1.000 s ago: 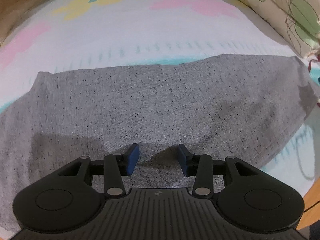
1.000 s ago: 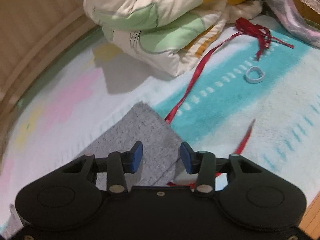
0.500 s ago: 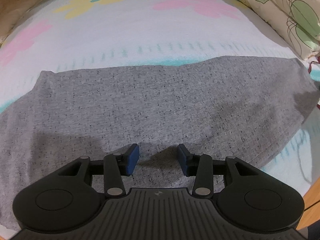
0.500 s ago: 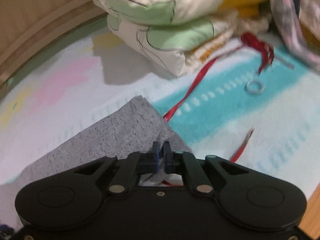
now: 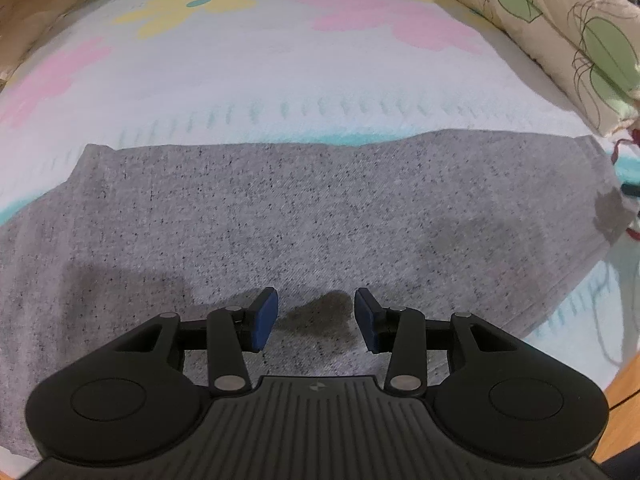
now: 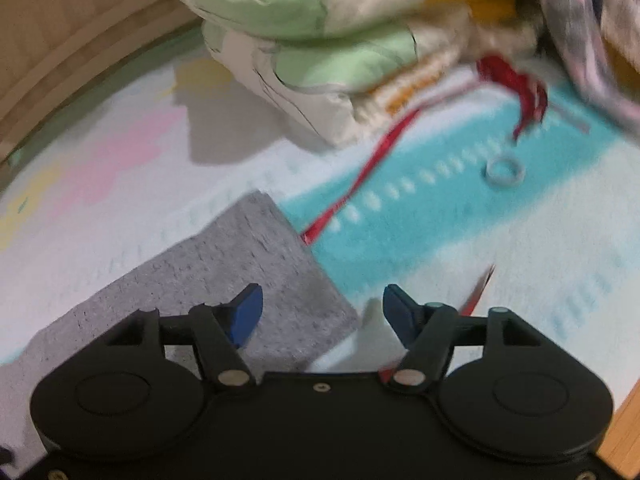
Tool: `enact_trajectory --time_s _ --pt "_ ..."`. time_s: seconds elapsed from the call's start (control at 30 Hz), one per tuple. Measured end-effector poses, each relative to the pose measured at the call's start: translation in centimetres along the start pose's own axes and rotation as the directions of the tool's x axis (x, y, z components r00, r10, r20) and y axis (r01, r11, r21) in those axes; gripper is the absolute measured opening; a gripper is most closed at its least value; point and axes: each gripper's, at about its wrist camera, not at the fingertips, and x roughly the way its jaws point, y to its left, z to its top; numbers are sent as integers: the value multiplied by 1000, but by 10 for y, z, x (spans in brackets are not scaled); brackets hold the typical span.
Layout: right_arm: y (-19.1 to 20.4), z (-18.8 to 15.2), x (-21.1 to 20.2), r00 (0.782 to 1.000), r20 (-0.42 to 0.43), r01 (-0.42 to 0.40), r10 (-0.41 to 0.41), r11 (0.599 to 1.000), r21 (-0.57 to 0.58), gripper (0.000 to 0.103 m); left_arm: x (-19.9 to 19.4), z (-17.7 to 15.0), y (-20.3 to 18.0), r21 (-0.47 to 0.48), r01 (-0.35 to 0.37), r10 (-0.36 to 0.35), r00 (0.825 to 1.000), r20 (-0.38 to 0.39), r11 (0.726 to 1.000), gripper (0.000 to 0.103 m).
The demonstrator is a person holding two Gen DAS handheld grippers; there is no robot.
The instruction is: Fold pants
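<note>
Left wrist view: the grey pants (image 5: 320, 208) lie flat as a long band across the flowered blanket (image 5: 280, 72). The left gripper (image 5: 315, 316) hovers over the near edge, jaws apart, nothing between them.

Right wrist view: the right gripper (image 6: 322, 312) has just been opening; its jaws stand wide over the pants' corner (image 6: 256, 264), pinching nothing. A red ribbon (image 6: 360, 172) runs under that corner. To fold cleanly, I would grip fabric only, both ends level, leaving the ribbon out

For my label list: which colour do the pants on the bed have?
The pants are grey with fine dark flecks, clearest in the left wrist view.
</note>
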Motion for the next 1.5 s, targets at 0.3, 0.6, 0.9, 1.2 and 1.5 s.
enact_trajectory --time_s 0.3,0.6,0.9,1.2,1.5 --pt "-21 0 0 989 8 -148 149 982 116 19 -7 27 -23 2 31 -31 999 31 1000 41" --pt "18 20 -53 963 144 -231 229 973 -6 18 31 67 -90 44 -16 15 999 29 999 41" --pt "31 27 -69 943 178 -275 280 960 -54 18 64 53 -128 97 -68 67 998 10 993 42" --pt "88 27 -101 905 211 -334 370 924 -188 18 35 59 -92 15 -61 60 996 72 998 42" --pt "214 -18 -139 800 128 -491 587 761 -424 18 -37 57 35 -124 -136 153 978 143 983 43"
